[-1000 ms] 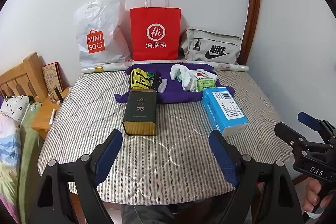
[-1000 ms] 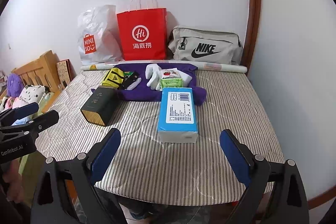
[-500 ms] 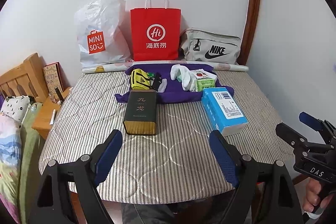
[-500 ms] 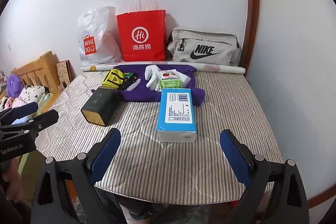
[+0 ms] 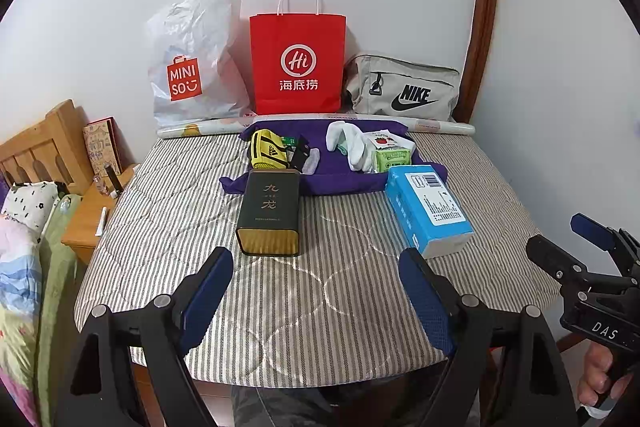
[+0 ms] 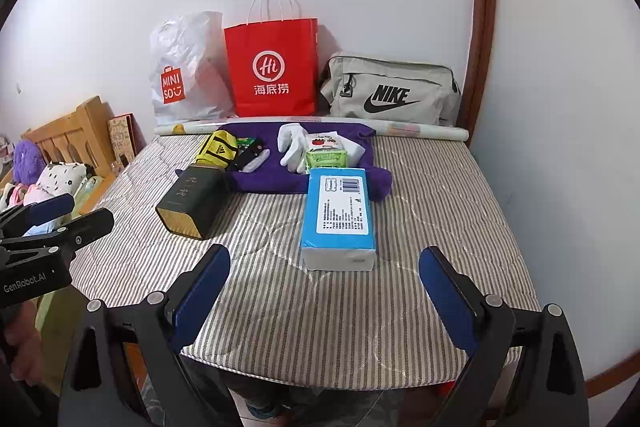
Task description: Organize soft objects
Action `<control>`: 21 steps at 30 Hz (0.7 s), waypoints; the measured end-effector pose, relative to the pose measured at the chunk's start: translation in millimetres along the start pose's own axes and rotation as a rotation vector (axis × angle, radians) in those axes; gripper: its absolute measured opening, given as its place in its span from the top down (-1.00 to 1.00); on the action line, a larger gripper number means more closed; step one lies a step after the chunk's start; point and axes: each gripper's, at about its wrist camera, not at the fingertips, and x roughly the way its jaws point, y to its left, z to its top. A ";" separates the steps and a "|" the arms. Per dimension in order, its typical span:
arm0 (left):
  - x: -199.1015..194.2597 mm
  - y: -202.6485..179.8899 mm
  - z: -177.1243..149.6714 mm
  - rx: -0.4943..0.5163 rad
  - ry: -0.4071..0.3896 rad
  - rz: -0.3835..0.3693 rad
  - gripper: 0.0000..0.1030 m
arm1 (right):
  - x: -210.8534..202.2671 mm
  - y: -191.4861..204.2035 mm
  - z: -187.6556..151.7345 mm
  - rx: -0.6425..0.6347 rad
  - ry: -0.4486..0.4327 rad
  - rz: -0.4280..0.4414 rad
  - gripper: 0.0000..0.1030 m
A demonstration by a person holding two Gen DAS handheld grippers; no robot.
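A purple cloth [image 5: 340, 179] [image 6: 272, 179] lies at the back of the striped mattress [image 5: 320, 291]. On it are a yellow Adidas pouch [image 5: 267, 150] [image 6: 214, 147], a white glove [image 5: 348, 143] [image 6: 292, 145] and green tissue packs [image 5: 390, 153] [image 6: 326, 155]. In front lie a dark tea tin [image 5: 270, 213] [image 6: 192, 201] and a blue tissue pack [image 5: 430, 207] [image 6: 340, 213]. My left gripper [image 5: 316, 295] is open and empty over the near edge. My right gripper [image 6: 324, 291] is open and empty too.
A white Miniso bag [image 5: 192, 67], a red paper bag [image 5: 298, 63] and a grey Nike bag [image 5: 404, 93] stand against the back wall. A rolled paper [image 5: 192, 131] lies in front of them. A wooden bedside stand [image 5: 86, 215] and bedding are at left.
Both grippers have drifted very slightly; the scene sits marginally lower in the views. Nothing was taken hold of or moved.
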 end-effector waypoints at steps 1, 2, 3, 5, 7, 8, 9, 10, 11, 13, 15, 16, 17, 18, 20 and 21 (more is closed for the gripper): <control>-0.1 0.0 0.0 0.001 -0.001 0.000 -0.63 | 0.0 0.1 0.0 0.000 0.000 0.000 -0.84; -0.1 0.1 0.0 0.000 -0.001 0.000 -0.63 | -0.1 0.2 -0.1 0.000 -0.001 -0.001 -0.84; -0.2 0.0 -0.1 0.000 0.000 0.000 -0.63 | -0.2 0.9 -0.2 0.000 -0.001 -0.001 -0.84; -0.4 0.2 -0.1 -0.001 -0.001 -0.001 -0.63 | -0.3 0.9 -0.2 0.000 -0.002 0.000 -0.84; -0.4 0.4 -0.1 0.000 -0.001 -0.001 -0.63 | -0.8 2.1 -0.6 -0.001 -0.002 0.000 -0.84; -0.4 0.4 -0.1 0.000 -0.001 -0.001 -0.63 | -0.9 2.3 -0.6 -0.001 -0.003 -0.001 -0.84; -0.7 0.7 0.1 0.000 -0.002 -0.001 -0.63 | -1.2 2.2 -0.7 0.001 -0.003 0.000 -0.84; -0.6 0.7 0.1 -0.001 -0.001 -0.001 -0.63 | -0.7 2.1 -0.4 0.000 -0.003 0.002 -0.84; -0.6 0.7 0.1 0.000 -0.001 -0.001 -0.63 | -1.1 2.5 -0.4 0.000 -0.003 0.003 -0.84; -0.5 0.8 -0.2 0.000 -0.002 0.000 -0.63 | -1.2 2.5 -0.4 -0.001 -0.003 0.001 -0.84; -0.3 0.9 -0.3 0.000 -0.001 -0.001 -0.63 | -1.9 2.7 -0.9 -0.001 -0.004 0.003 -0.84; -0.4 1.0 -0.5 -0.001 -0.001 -0.001 -0.63 | -2.0 2.3 -0.7 -0.001 -0.004 0.003 -0.84; -0.3 1.1 -0.6 -0.001 -0.002 -0.001 -0.63 | -2.1 2.4 -0.8 -0.002 -0.003 0.003 -0.84; -0.2 1.2 -0.7 0.000 -0.001 -0.001 -0.63 | -1.8 2.4 -0.5 -0.002 -0.003 0.003 -0.84; -0.8 1.6 -0.6 -0.001 -0.001 0.000 -0.63 | -2.2 2.4 -1.1 -0.003 -0.002 0.004 -0.84; -1.2 1.9 -0.5 -0.001 0.000 0.000 -0.63 | -1.7 2.3 -0.7 -0.003 -0.002 0.004 -0.84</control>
